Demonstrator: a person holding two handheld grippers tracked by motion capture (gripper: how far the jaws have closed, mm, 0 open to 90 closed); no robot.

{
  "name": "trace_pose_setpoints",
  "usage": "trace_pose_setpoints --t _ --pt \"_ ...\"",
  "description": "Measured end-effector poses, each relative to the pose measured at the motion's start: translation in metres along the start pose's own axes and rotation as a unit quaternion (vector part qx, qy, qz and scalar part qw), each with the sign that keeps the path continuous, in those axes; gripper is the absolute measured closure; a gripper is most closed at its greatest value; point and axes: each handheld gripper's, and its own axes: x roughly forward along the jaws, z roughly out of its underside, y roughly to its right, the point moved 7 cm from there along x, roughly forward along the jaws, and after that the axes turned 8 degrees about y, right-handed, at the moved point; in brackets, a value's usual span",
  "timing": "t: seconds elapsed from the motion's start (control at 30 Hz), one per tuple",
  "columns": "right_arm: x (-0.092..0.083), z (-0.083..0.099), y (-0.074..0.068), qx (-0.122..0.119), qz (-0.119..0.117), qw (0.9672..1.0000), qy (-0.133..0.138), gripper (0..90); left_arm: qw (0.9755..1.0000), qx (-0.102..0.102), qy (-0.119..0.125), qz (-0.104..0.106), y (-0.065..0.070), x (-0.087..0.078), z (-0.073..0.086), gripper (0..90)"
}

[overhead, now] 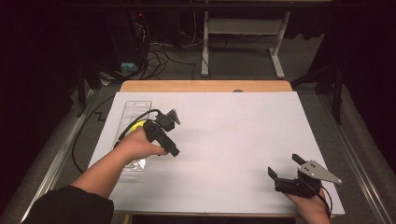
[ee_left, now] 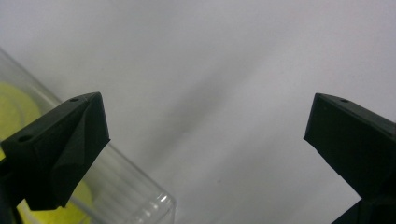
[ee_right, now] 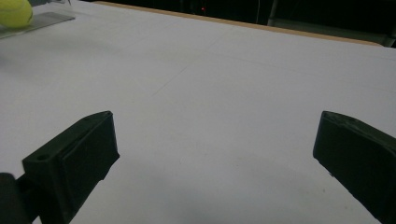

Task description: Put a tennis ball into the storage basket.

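A clear plastic tube lies lengthwise on the left of the white-covered table, with a yellow ball inside it. My left gripper is held just right of the tube, over the white surface. In the left gripper view its jaws stand wide apart with nothing between them, and the tube with the yellow ball passes behind the left jaw. My right gripper rests near the front right corner, open and holding nothing. The ball shows far off in its view.
The table's wooden far edge borders dark floor with cables and a white desk frame. A black cable trails off the table's left side. A broad bare white surface lies between the two grippers.
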Motion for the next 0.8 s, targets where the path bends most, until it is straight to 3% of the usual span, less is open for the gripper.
trace_pose_setpoints --t 0.13,0.17,0.3,0.4,0.53,0.63,0.77,0.8 --pt "0.0 0.0 0.0 0.0 -0.001 1.0 -0.001 0.0 1.0 0.003 -0.003 0.008 0.007 0.016 0.001 0.4" --pt "0.0 0.0 0.0 -0.001 -0.001 1.0 0.001 0.0 0.9999 0.008 -0.009 0.006 0.01 0.025 0.003 0.4" --pt "0.0 0.0 -0.001 0.001 -0.001 1.0 0.001 0.0 0.9999 0.014 -0.007 0.001 0.015 0.037 0.006 0.4" --pt "0.0 0.0 -0.002 0.0 -0.002 1.0 0.001 0.0 0.9998 0.014 0.01 -0.001 0.021 0.045 0.009 0.4" --pt "0.0 0.0 -0.003 -0.001 -0.004 1.0 0.0 0.0 0.9983 0.008 0.057 0.001 0.027 0.053 0.012 0.4" --pt "0.001 0.001 -0.005 -0.003 -0.006 1.0 -0.001 0.0 0.9947 -0.003 0.103 0.0 0.028 0.058 0.015 0.4" --pt "0.002 0.0 -0.007 -0.003 -0.01 0.9999 0.0 0.0 0.9852 -0.021 0.169 0.019 0.029 0.061 0.018 0.4" --pt "0.002 0.0 -0.008 -0.003 -0.01 0.9999 0.0 0.0 0.9816 -0.027 0.188 0.023 0.03 0.061 0.02 0.3"
